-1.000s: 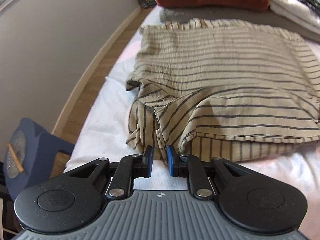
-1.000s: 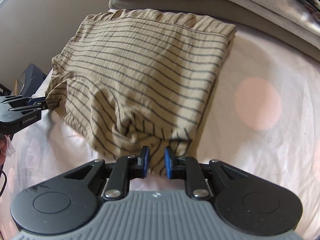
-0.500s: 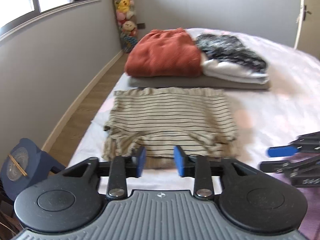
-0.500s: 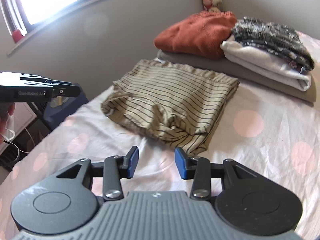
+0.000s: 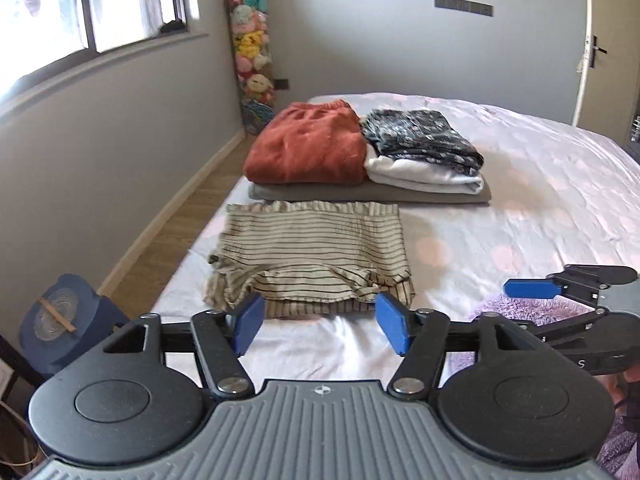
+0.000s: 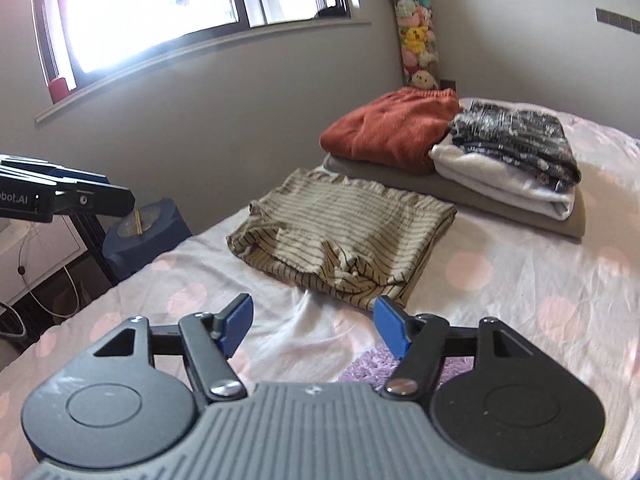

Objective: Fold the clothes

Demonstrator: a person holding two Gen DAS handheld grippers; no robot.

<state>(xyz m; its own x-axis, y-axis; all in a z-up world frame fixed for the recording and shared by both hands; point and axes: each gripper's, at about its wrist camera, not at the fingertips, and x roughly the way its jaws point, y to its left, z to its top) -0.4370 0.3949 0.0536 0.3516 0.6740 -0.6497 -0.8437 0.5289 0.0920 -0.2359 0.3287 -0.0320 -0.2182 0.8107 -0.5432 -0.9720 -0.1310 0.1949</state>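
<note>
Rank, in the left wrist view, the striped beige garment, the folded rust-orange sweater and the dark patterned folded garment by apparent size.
1. Striped beige garment, largest, though it lies nearest the camera.
2. Folded rust-orange sweater.
3. Dark patterned folded garment, smallest; it sits about as far away as the sweater, so that pair compares fairly.

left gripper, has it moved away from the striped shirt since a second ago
Yes. The left gripper has backed off and risen from the striped shirt, jaws just opened, empty.

Both grippers spread, empty
</note>
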